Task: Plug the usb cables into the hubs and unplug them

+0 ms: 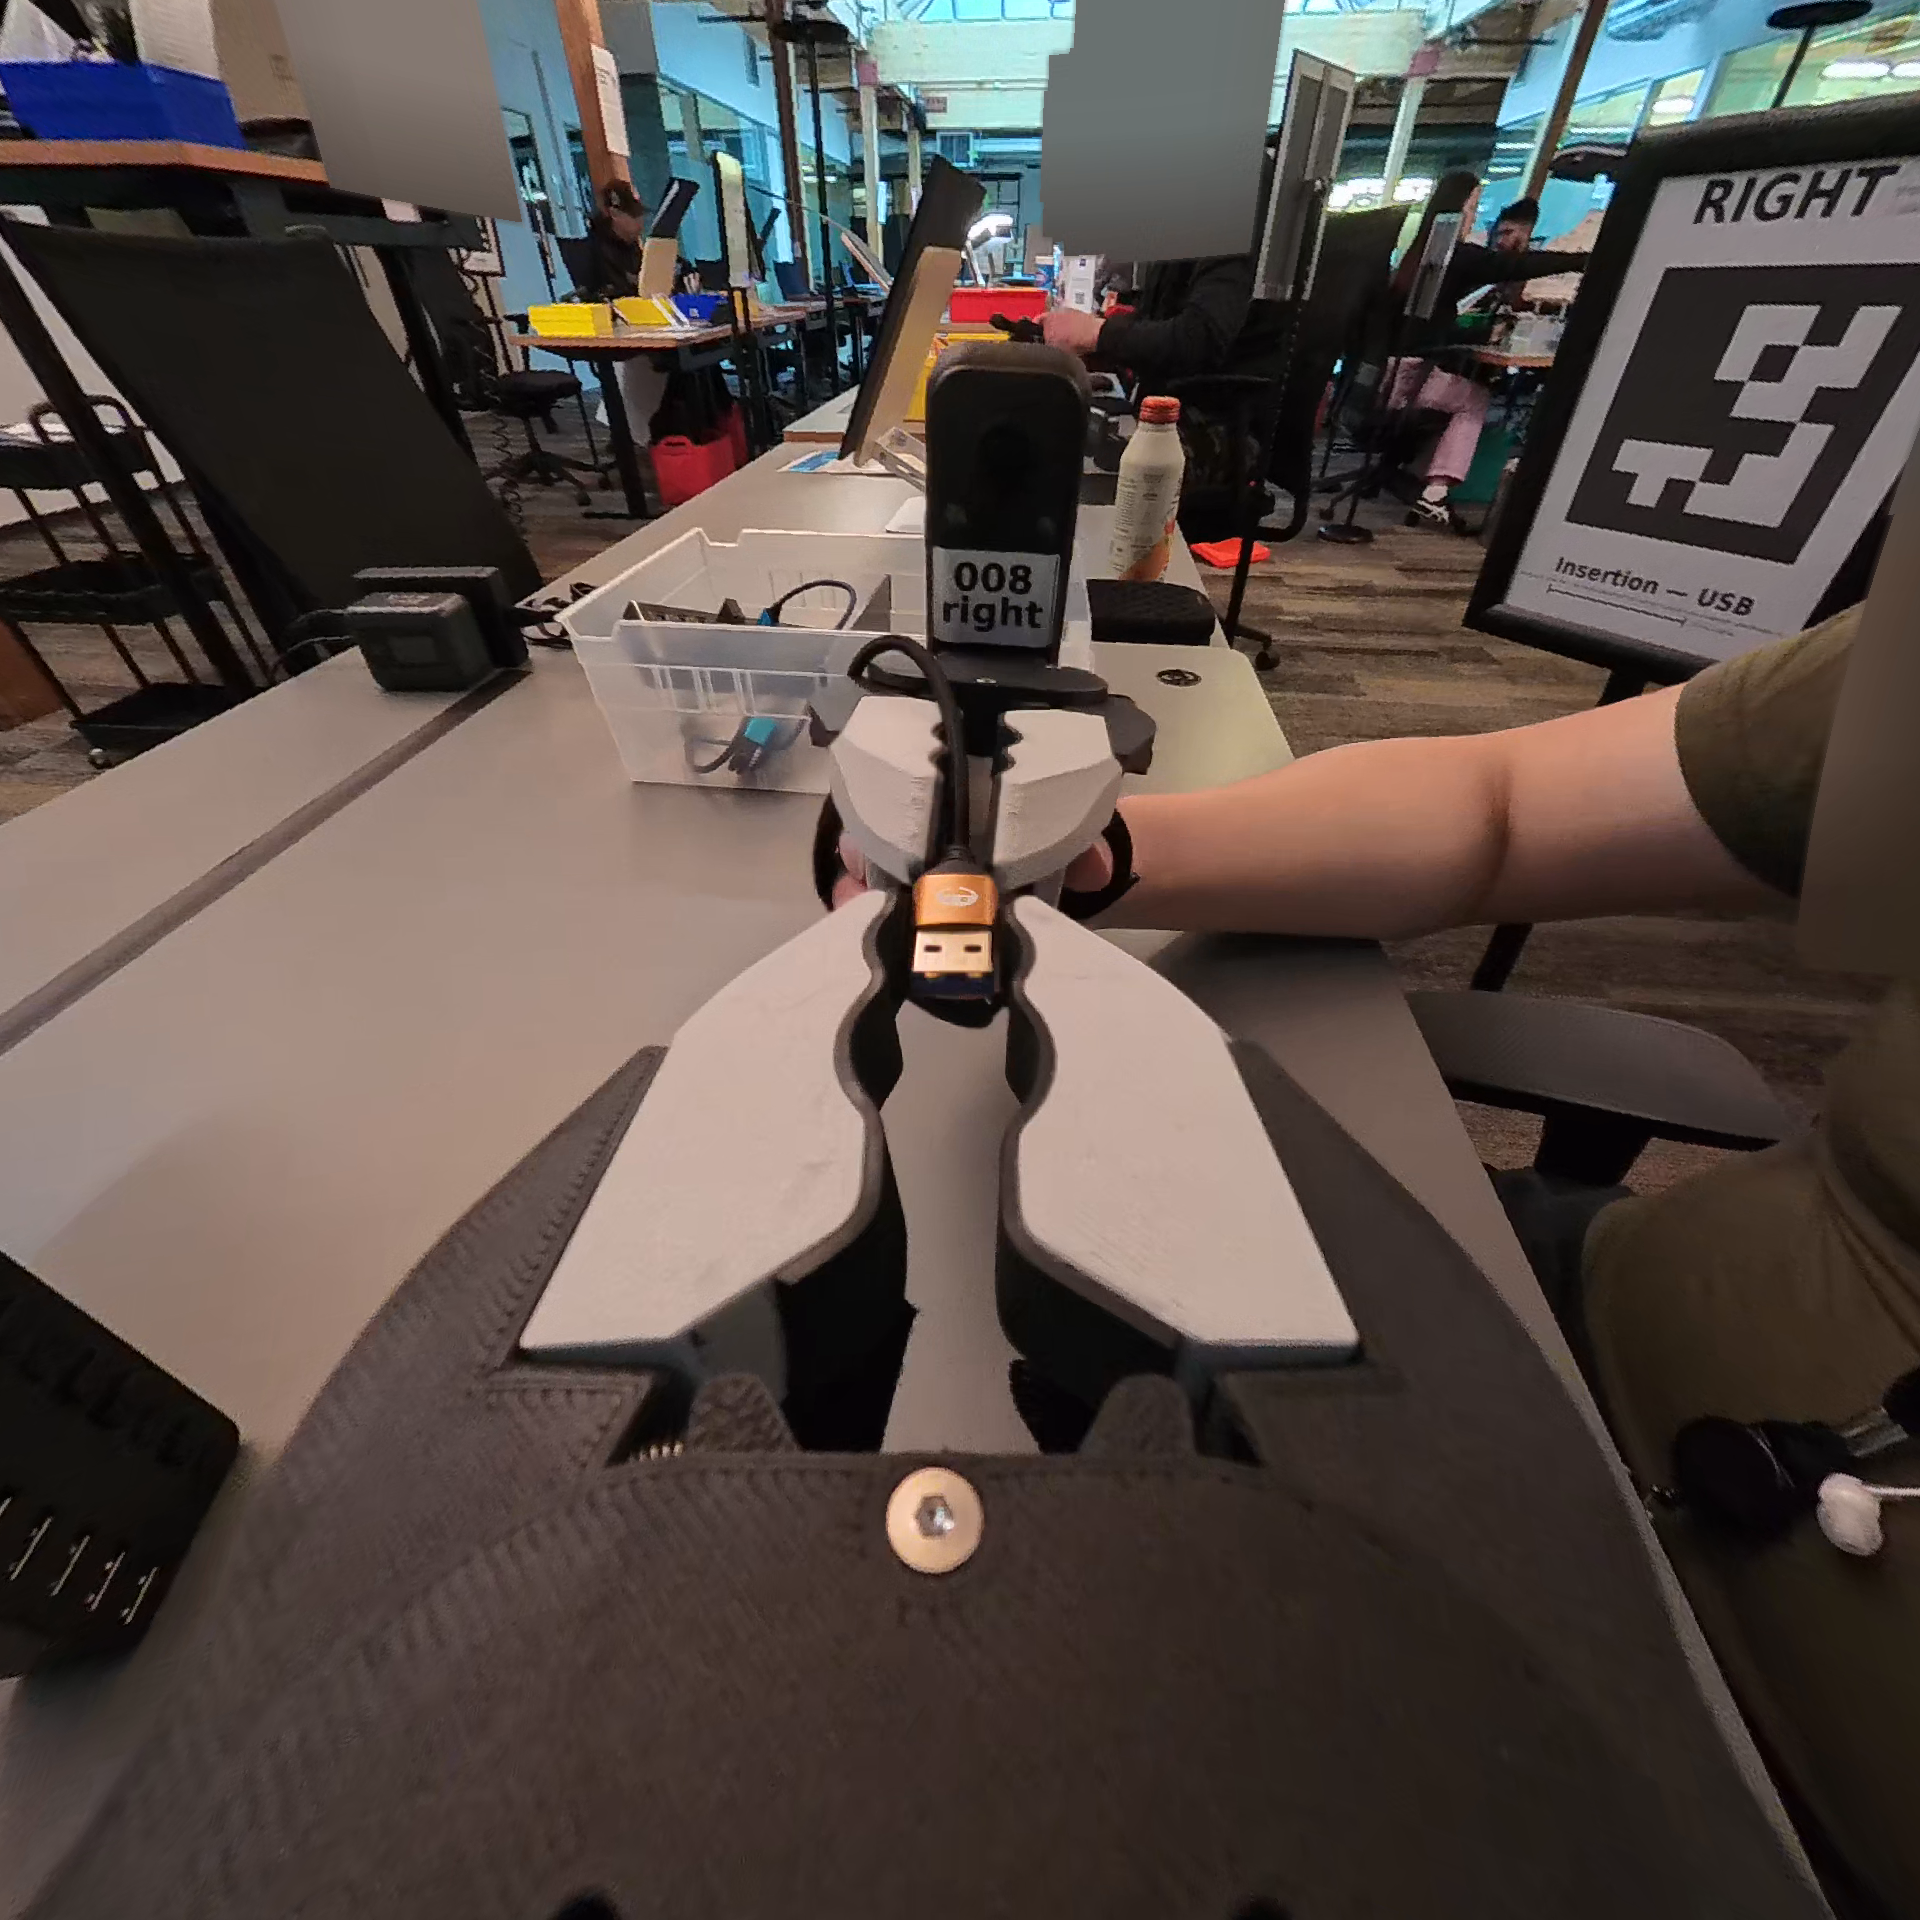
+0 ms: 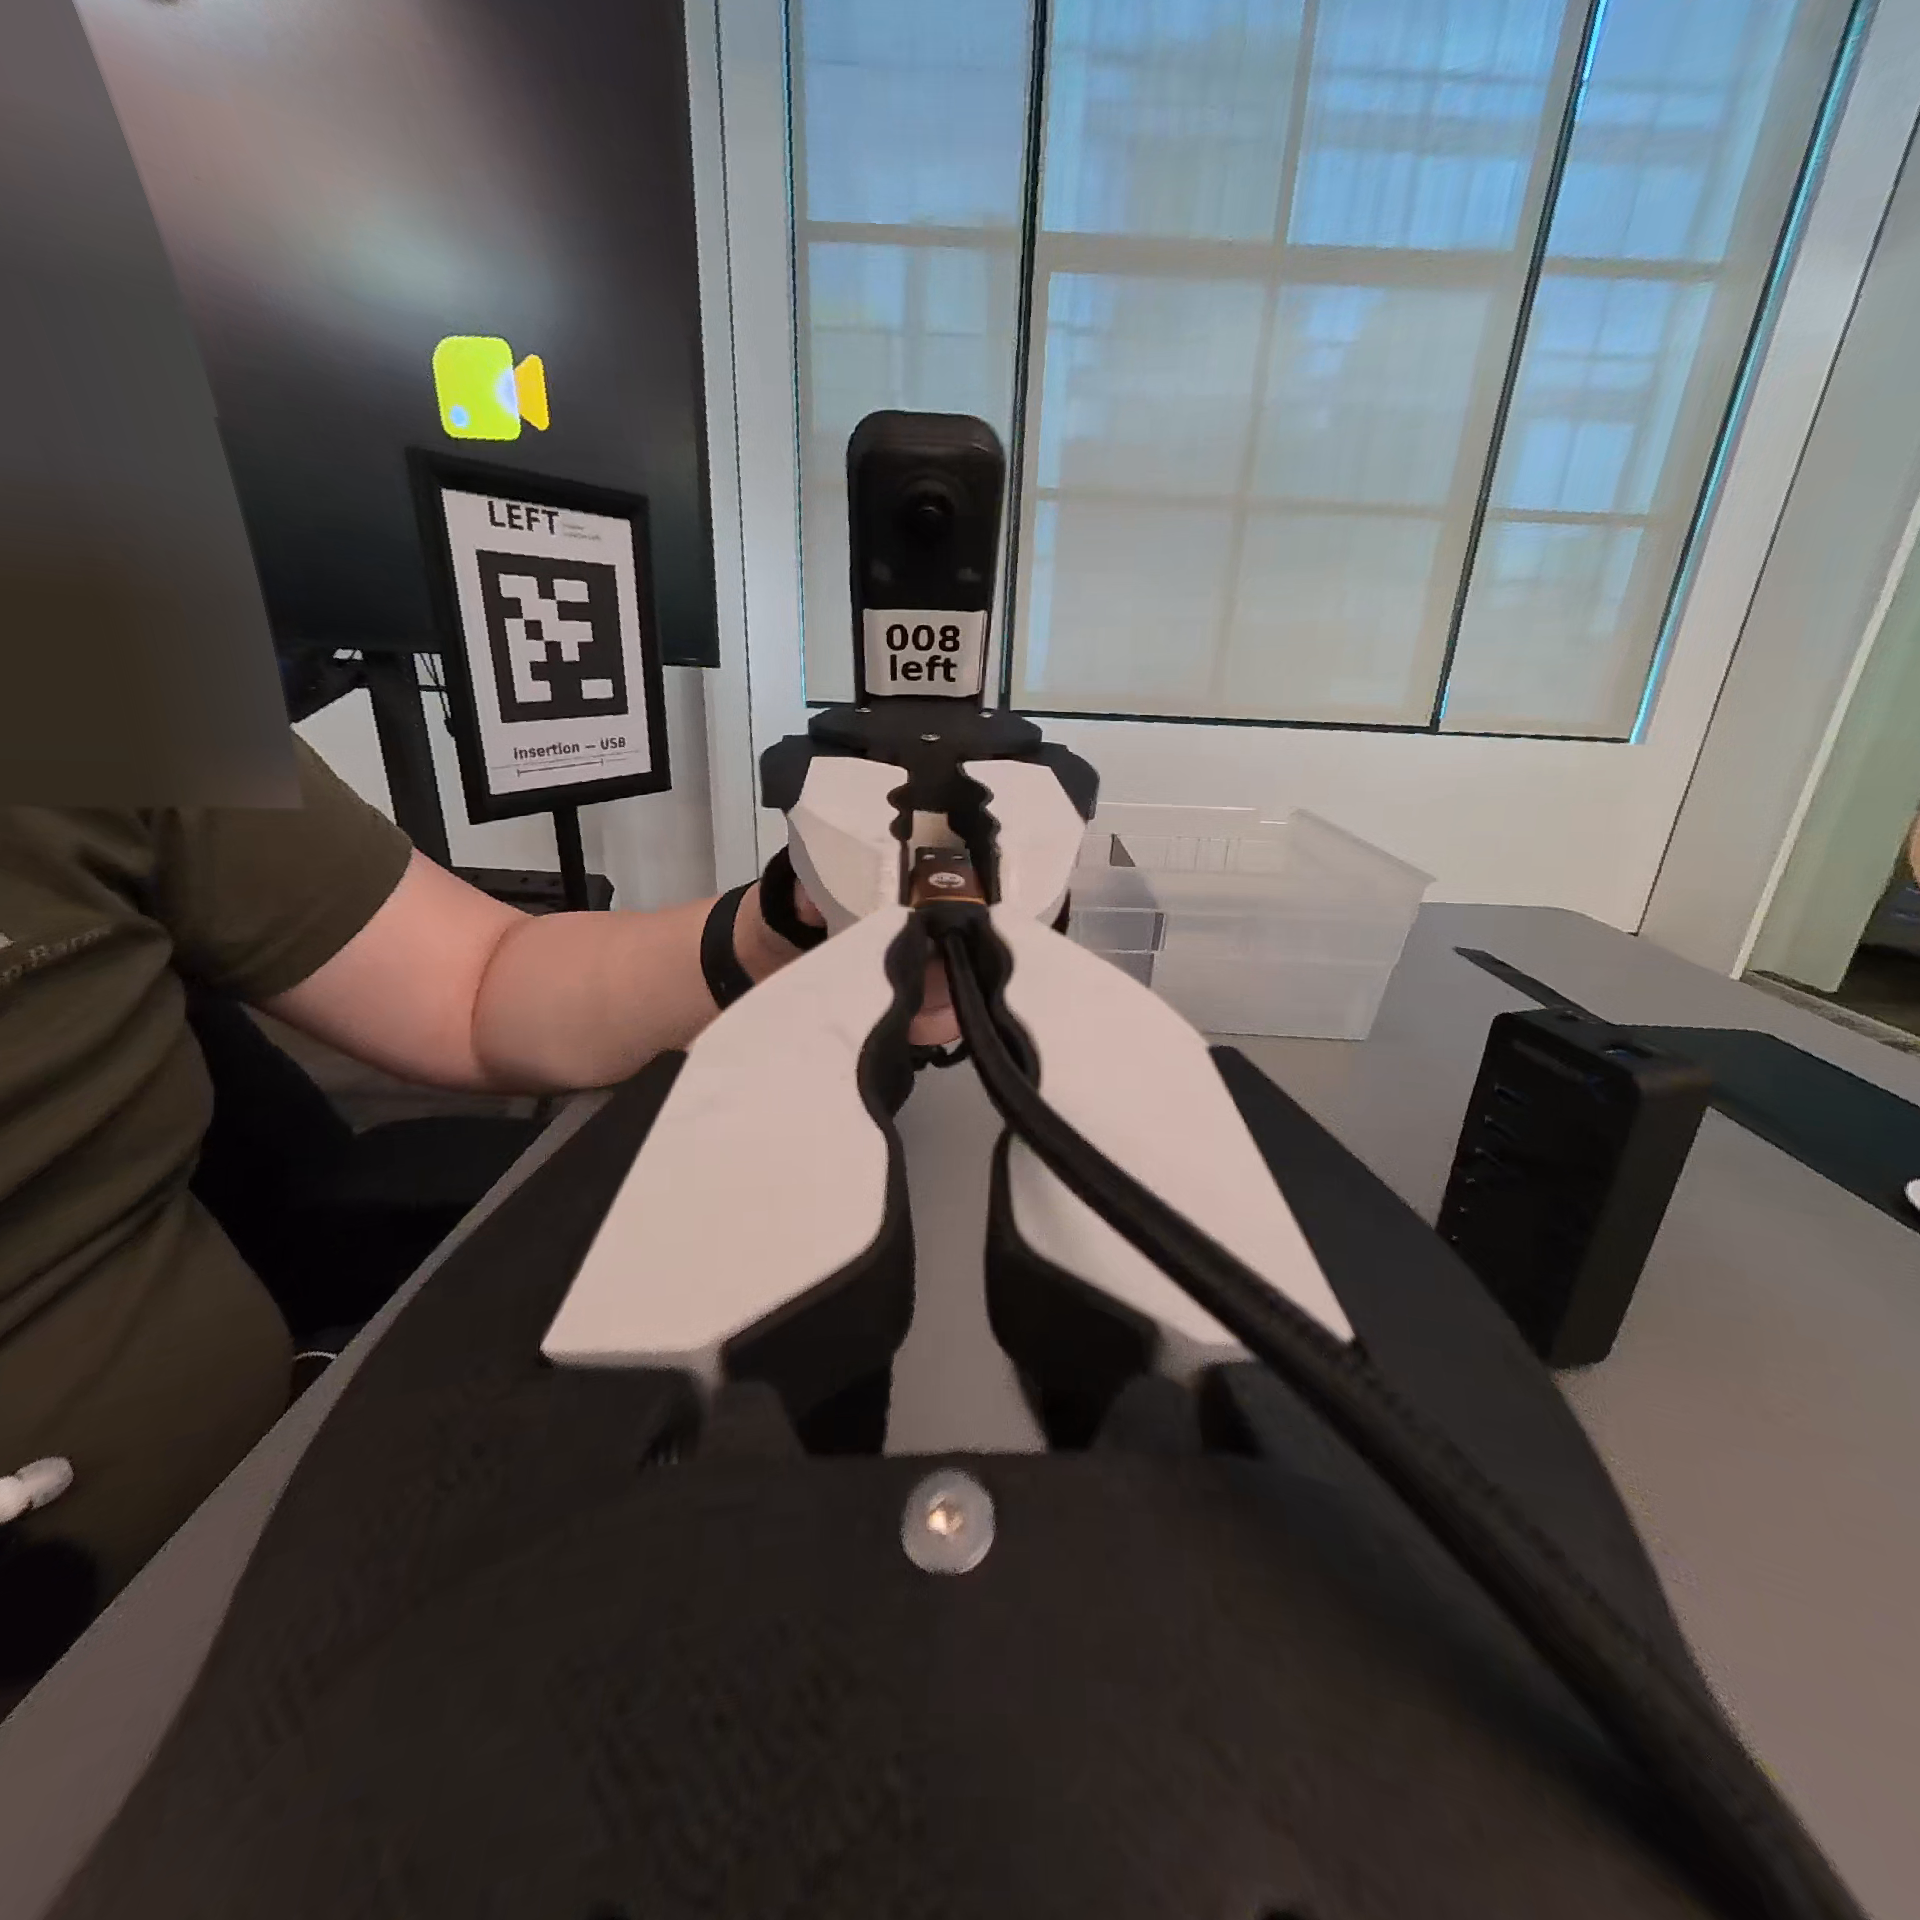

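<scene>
Left hand-held gripper (image 1: 954,971): clenched on the plug (image 1: 954,909), its pads against the sides of the orange-shelled connector; the metal tongue faces back toward its own camera.
Right hand-held gripper (image 2: 940,951): clamped on the USB cable (image 2: 1195,1226) just behind the plug, tip to tip with the left one, above the tabletop's (image 1: 312,987) near edge.
Cable run: the black braid trails back over the right gripper's body and off the lower right of its view.
Hub: a black hub (image 2: 1558,1174) stands apart on the tabletop, nothing plugged into the ports that show (a clear bin (image 1: 727,665) of spare cables sits toward the far edge).
Step, as I judge it: a hand-over or regrip of the plug; insertion not yet begun.
Doubt: how firmly the left pads bite is hard to read, since the plug hides the contact.
Risks: with both grippers clenched, pulling apart or twisting would kink the cable at its strain relief; letting go too soon could let the plug tilt or drop, spoiling its line to a port.
</scene>
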Motion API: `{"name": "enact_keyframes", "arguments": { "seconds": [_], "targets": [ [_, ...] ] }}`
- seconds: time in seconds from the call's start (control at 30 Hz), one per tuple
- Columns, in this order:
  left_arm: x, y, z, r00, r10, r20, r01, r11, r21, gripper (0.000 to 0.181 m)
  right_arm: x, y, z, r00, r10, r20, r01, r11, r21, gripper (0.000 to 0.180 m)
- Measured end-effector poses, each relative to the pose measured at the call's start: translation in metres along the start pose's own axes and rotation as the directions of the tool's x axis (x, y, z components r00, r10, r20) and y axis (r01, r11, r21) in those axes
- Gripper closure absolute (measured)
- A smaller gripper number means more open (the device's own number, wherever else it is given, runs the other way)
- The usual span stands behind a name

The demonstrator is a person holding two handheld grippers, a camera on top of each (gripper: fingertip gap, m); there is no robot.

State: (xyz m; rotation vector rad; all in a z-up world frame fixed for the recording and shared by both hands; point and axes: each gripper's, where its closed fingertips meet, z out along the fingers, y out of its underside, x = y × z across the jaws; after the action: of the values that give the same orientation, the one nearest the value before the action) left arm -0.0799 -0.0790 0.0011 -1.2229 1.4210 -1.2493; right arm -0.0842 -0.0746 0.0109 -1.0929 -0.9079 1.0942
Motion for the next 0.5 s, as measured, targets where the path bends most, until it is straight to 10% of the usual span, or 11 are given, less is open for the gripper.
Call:
{"name": "enact_keyframes", "arguments": {
  "seconds": [0.33, 0.5],
  "targets": [
    [0.0, -0.001, 0.0, 0.96, -0.24, -0.145, 0.25, 0.967, 0.049, 0.155, 0.001, -0.004, -0.005, 0.953, -0.288, -0.091, 0.284, 0.957, -0.054, 0.172],
    [-0.004, -0.011, -0.005, 0.997, -0.076, -0.019, 0.077, 0.991, 0.11, 0.154, -0.005, -0.002, -0.004, 0.93, -0.357, -0.082, 0.352, 0.933, -0.074, 0.172]
  ]
}}
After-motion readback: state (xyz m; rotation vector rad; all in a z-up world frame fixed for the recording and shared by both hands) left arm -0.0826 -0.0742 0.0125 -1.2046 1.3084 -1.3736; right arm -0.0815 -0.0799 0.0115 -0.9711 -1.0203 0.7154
